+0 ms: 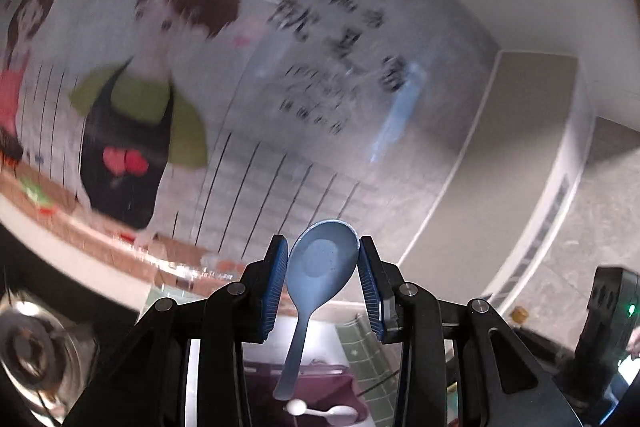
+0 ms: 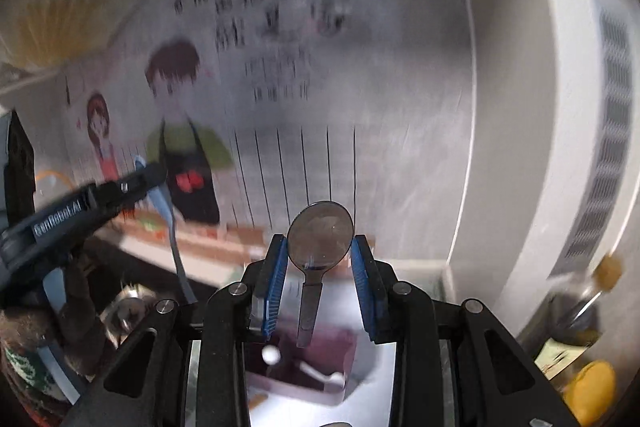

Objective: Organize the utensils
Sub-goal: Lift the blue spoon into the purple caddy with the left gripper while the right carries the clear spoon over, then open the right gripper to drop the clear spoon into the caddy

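Note:
My left gripper (image 1: 322,259) is shut on the bowl of a light blue plastic spoon (image 1: 320,263), whose handle hangs down toward a purple-lined box (image 1: 316,383). A white spoon (image 1: 320,411) lies in that box. My right gripper (image 2: 320,251) is shut on the bowl of a dark metal spoon (image 2: 320,239), handle pointing down over the same box (image 2: 320,351), where white spoons (image 2: 270,354) show. Seen from the right wrist, the left gripper (image 2: 140,179) and its blue spoon (image 2: 164,203) are at the left, raised above the counter.
A wall poster (image 1: 168,67) with cartoon figures and black writing fills the background. A white appliance (image 2: 568,131) with a vent grille stands at the right. A metal pot lid (image 1: 36,347) lies low at the left. A bottle (image 2: 580,303) and a yellow object (image 2: 592,391) sit at the right.

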A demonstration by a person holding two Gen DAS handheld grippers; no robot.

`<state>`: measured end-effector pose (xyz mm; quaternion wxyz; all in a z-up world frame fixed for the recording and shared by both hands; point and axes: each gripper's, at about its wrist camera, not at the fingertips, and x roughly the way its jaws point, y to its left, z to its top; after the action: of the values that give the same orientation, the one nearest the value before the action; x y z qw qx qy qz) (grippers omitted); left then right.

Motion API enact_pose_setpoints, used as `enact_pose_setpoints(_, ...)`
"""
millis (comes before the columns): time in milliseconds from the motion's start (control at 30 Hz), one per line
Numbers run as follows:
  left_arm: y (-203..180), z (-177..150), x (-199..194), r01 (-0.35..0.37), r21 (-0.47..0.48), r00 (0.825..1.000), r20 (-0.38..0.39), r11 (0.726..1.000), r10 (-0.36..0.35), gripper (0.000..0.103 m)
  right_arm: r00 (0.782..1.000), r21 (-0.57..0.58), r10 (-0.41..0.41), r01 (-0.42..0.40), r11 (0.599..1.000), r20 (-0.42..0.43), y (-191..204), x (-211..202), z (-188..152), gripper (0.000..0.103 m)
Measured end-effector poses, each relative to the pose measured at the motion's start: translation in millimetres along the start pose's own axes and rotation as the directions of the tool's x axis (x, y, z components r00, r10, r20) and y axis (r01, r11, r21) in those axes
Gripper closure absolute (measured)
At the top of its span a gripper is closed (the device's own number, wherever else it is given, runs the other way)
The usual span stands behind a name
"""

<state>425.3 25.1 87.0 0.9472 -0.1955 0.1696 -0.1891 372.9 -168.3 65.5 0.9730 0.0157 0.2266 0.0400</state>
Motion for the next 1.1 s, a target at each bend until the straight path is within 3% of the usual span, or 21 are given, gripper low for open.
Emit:
enact_pose_setpoints(300,26,-57,42,-0.040,-0.032,0.992,-0.125,0.999,0.036,0.066,0.988,0.019,0.023,-0.020,1.000,-0.155,2,59,-42,0.073)
enact_pose_setpoints(467,39,-79,47,-0.052,-0.063,0.980,-0.194,0.997,0.039,0.066,0.962,0.038,0.046,-0.037,0.999,-0.269,0,80,-70,0.072)
enact_pose_setpoints(533,42,-83,46,-0.051,-0.072,0.976,-0.217,0.996,0.035,0.060,0.954,0.058,0.070,-0.055,0.997,-0.293,-1,85,-76,0.071)
enact_pose_setpoints(633,42,-83,36,-0.061,-0.071,0.976,-0.215,0.996,0.045,0.048,0.950,0.054,0.069,-0.055,0.997,-0.306,-1,83,-82,0.071)
enact_pose_setpoints(700,41,-80,24,-0.085,-0.065,0.977,-0.199,0.994,0.070,0.048,0.954,0.048,0.061,-0.049,0.998,-0.293,1,77,-82,0.071)
enact_pose_setpoints(900,40,-75,-29,-0.138,-0.024,0.977,-0.165,0.990,0.132,0.040,0.989,-0.011,0.024,-0.026,1.000,-0.148,7,18,-80,0.071)
enact_pose_setpoints(1033,45,-93,-48,-0.179,0.040,0.956,-0.230,0.983,0.183,0.037,0.981,-0.063,0.022,-0.035,0.997,-0.191,9,2,-99,0.071)
enact_pose_setpoints(1100,51,-112,-54,-0.189,0.080,0.932,-0.299,0.979,0.205,0.037,0.973,-0.075,0.008,-0.026,0.997,-0.229,9,3,-113,0.071)
